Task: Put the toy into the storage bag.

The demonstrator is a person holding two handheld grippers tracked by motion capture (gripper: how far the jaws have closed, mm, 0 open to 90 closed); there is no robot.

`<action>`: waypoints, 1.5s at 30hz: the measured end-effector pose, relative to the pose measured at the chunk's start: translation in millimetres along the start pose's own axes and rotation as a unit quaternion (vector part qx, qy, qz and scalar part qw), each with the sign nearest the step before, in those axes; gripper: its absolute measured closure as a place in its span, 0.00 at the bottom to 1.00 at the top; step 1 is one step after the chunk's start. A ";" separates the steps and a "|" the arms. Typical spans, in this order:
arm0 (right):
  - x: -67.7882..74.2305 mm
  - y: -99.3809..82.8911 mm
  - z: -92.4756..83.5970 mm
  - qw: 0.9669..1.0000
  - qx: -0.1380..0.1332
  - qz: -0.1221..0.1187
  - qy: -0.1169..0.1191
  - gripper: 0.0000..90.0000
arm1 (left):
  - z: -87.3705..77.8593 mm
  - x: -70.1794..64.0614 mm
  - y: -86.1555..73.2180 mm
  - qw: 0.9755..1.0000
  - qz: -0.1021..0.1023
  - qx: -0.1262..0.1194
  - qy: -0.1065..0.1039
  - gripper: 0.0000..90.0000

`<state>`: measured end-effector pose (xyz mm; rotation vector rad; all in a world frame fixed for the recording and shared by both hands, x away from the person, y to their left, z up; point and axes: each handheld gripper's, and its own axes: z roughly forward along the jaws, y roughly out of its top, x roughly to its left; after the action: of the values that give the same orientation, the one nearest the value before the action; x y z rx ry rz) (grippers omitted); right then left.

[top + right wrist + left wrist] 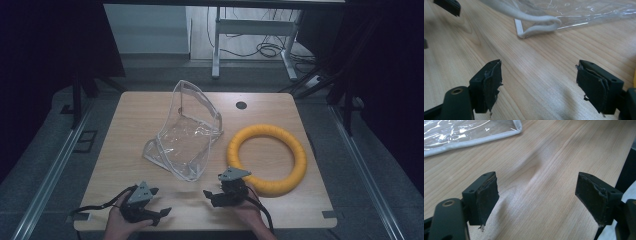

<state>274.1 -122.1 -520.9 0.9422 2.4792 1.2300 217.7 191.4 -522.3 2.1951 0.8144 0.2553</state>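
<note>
A: While both tools are hovering low over the near edge of the counter point(150, 110), how far along is the work looking from the high view?

B: It is barely getting going. The left tool point(159, 201) and the right tool point(212, 191) are both standing wide open, gripping nothing. The clear pouch point(186, 131) is lying mid-counter, half propped up with its mouth gaping, and the yellow ring point(266, 159) is resting flat just to its right, well apart from the left tool and just beside the right one.

A: And what is the left gripper view giving?

B: The left tool point(536, 197) is spreading its jaws over bare wood, nothing between them. A white-trimmed corner of the clear pouch point(469, 132) is sitting ahead at the upper left, near but untouched.

A: The right gripper view?

B: The right tool point(539, 82) is likewise holding its jaws apart over empty counter point(544, 62). The pouch's trimmed corner point(536, 26) is lying just ahead of them, and a sliver of the yellow ring point(634, 77) is peeking in at the right edge.

A: So what is remaining?

B: Seemingly everything: neither the pouch nor the ring is being gripped yet, and the ring is still lying outside the pouch.
</note>
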 end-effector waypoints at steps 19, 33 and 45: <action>1.6 6.8 -13.0 0.999 -0.027 -0.032 0.003 0.30 | 1.9 -1.3 -0.6 1.000 -0.002 0.001 -0.004 0.21; -2.9 11.1 -21.2 0.999 -0.033 -0.022 0.012 0.33 | 0.3 -1.1 -0.3 1.000 -0.003 -0.001 -0.004 0.21; -6.7 17.3 -43.7 0.999 -0.039 -0.034 0.011 0.30 | -0.2 -1.0 -0.2 1.000 -0.003 0.001 -0.003 0.21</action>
<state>267.3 -146.4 -480.6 0.8228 2.4396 1.3113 216.7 191.0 -522.2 2.1950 0.8172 0.2439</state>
